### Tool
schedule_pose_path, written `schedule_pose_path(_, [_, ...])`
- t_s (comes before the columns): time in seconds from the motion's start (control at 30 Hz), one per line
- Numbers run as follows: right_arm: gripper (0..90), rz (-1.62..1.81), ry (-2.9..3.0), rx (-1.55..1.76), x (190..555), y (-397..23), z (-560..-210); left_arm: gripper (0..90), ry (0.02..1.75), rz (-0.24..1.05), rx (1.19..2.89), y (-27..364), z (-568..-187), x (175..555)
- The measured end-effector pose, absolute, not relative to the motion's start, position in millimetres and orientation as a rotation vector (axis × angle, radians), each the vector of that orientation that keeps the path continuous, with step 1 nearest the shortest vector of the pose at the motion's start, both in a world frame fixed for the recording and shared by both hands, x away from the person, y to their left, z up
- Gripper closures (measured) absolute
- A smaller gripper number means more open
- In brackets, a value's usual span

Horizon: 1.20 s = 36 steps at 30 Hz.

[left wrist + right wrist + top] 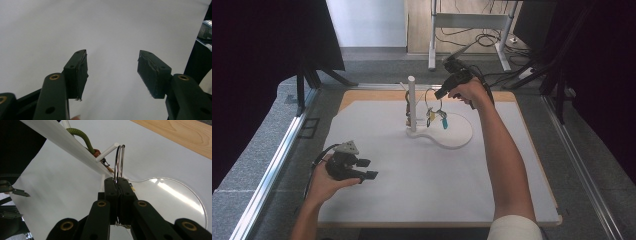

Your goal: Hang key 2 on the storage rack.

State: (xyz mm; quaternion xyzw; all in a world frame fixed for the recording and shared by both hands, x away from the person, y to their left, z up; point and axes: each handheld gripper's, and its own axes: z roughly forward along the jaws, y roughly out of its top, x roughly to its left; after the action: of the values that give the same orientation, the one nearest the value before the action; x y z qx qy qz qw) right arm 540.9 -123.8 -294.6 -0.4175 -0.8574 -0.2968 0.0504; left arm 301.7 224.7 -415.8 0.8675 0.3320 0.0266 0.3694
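Hanging or unhooking looks like the step in hand: the right gripper is clenched on a thin metal key ring, which stands up between its black jaws right next to the tip of a short white peg on the white post stand. Whether the ring is around the peg or just beside it I cannot tell. In the high view the ring hangs by the post with small keys and a blue tag dangling under it, above the stand's round white base. The next move probably calls for a small sideways slide along the peg, keeping the ring's plane square to it. The right arm reaches far forward, wrist bent down toward the post. The left gripper rests low near the table's near left, jaws released and wide apart over bare white tabletop.
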Motion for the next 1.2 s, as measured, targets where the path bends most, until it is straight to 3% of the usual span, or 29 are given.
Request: schedule_pose_path(1.2, [87.2,-0.838,-2.631,-1.173,539,-87,-323,41.8,0.849,0.065,2.236,225,-416,304])
